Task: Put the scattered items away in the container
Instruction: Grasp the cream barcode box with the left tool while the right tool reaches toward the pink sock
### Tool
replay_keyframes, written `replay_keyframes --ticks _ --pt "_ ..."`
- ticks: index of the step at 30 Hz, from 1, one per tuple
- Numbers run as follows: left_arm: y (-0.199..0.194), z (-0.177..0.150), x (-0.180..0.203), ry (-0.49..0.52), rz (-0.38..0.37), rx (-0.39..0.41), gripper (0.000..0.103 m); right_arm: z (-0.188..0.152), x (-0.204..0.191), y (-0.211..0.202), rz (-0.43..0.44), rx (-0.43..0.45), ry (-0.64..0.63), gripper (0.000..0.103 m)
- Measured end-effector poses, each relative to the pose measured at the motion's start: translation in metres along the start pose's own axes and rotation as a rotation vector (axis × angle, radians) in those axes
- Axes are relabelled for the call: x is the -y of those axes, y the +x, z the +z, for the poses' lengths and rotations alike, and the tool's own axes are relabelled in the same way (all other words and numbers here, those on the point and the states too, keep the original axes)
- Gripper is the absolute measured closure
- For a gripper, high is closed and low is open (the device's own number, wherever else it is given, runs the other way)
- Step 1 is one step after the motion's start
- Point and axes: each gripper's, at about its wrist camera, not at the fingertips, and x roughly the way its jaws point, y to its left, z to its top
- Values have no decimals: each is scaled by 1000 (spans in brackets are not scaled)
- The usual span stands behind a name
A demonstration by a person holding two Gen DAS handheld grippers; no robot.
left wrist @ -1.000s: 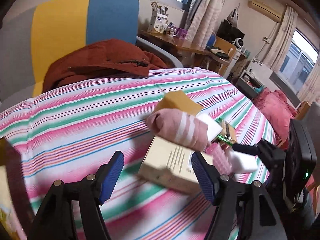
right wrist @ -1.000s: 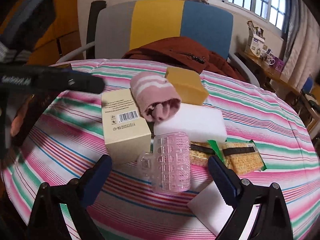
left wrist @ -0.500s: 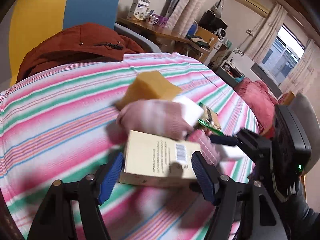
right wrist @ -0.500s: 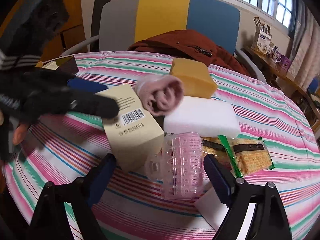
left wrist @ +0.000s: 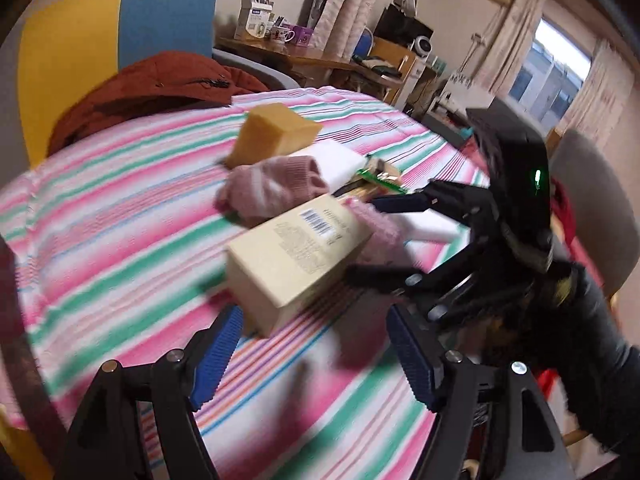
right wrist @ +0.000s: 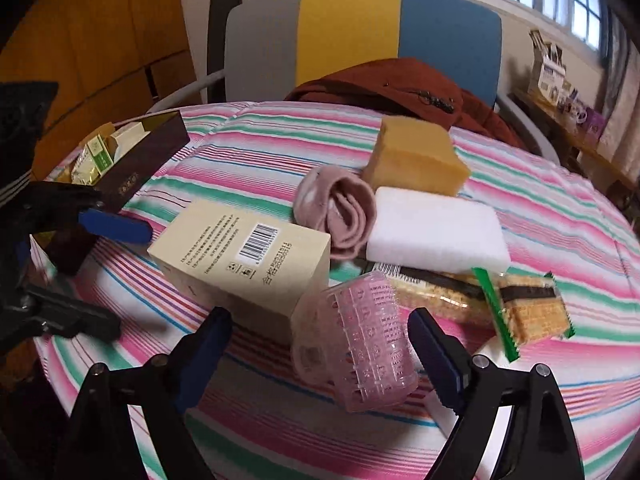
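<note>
A cream box (right wrist: 248, 256) with a barcode lies on the striped tablecloth (right wrist: 540, 208). Beside it are a rolled pink sock (right wrist: 340, 216), a yellow sponge (right wrist: 416, 156), a white sponge (right wrist: 436, 232), a snack packet (right wrist: 520, 308) and a pink hair roller (right wrist: 360, 340). My right gripper (right wrist: 320, 360) straddles the roller, its jaws opening and the pads not pressing. My left gripper (left wrist: 314, 360) is also opening, with the box's (left wrist: 296, 256) near corner just inside its fingertips. The dark brown container (right wrist: 140, 160) stands at the far left.
The container holds green and white packets. A chair (right wrist: 400, 28) with a rust jacket (right wrist: 400, 80) stands behind the table. A white piece (right wrist: 460, 412) lies under my right finger. The table edge curves close on the near side. A dark sleeve (left wrist: 592, 340) holds the right gripper (left wrist: 384, 240).
My left gripper has swung in toward the cream box, which now reaches between its fingertips. In the right view it has dropped beside the box. The right gripper has stayed over the roller.
</note>
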Motion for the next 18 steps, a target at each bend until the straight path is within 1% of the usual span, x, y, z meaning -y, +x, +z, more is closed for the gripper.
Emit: replay_keyframes --ticks 3,6,9,11,15,18 --pt "-1 7 -3 50 36 -5 27 0 4 -7 6 14 28 5" --pt "6 17 -1 124 52 -25 27 -2 12 -19 -12 50 64 4" --pt "19 24 5 219 68 -49 27 -3 24 -34 11 106 135 3" --pt "25 27 9 265 78 -45 27 -1 30 -39 42 133 177 3" --pt "37 37 7 287 63 -47 27 4 39 -38 98 147 234 3" --pt "43 42 7 300 68 -43 27 5 43 -37 113 147 260 3"
